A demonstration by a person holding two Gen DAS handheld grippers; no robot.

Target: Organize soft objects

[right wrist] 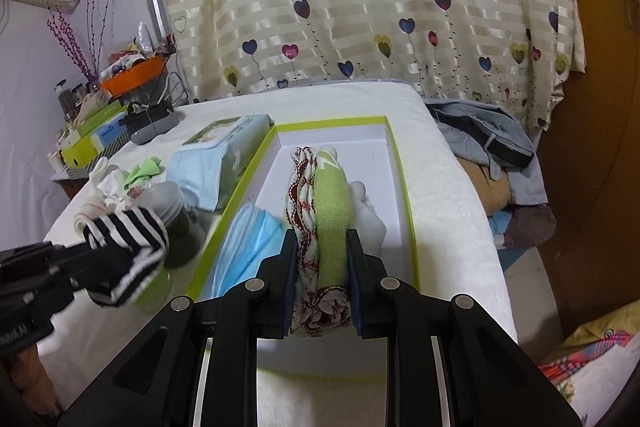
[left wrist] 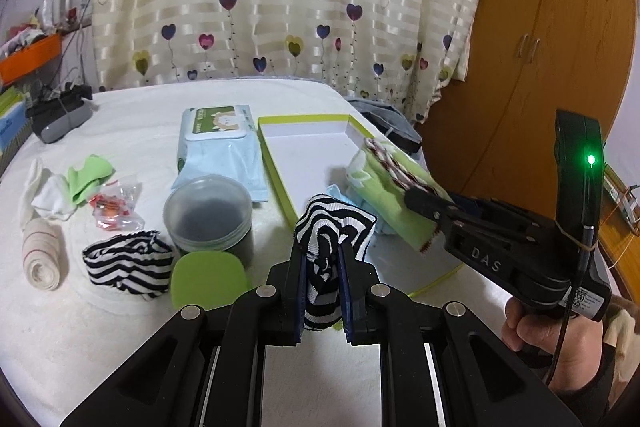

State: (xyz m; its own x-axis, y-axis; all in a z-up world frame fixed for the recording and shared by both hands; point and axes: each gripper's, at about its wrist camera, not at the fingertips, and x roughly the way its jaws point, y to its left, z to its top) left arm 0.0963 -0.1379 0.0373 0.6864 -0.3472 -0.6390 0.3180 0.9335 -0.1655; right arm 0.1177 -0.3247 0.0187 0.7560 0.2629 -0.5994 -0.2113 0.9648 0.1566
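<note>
My left gripper is shut on a black-and-white striped sock and holds it above the white table, near the front left corner of a white box with a green rim. My right gripper is shut on a folded green cloth with red-and-white trim and holds it over the box. A blue cloth and a white sock lie in the box. A second striped sock lies on the table at left.
On the table are a lidded grey jar, a green lid, a wet-wipes pack, white and green socks, a rolled bandage and a snack packet. Clothes are piled right of the table.
</note>
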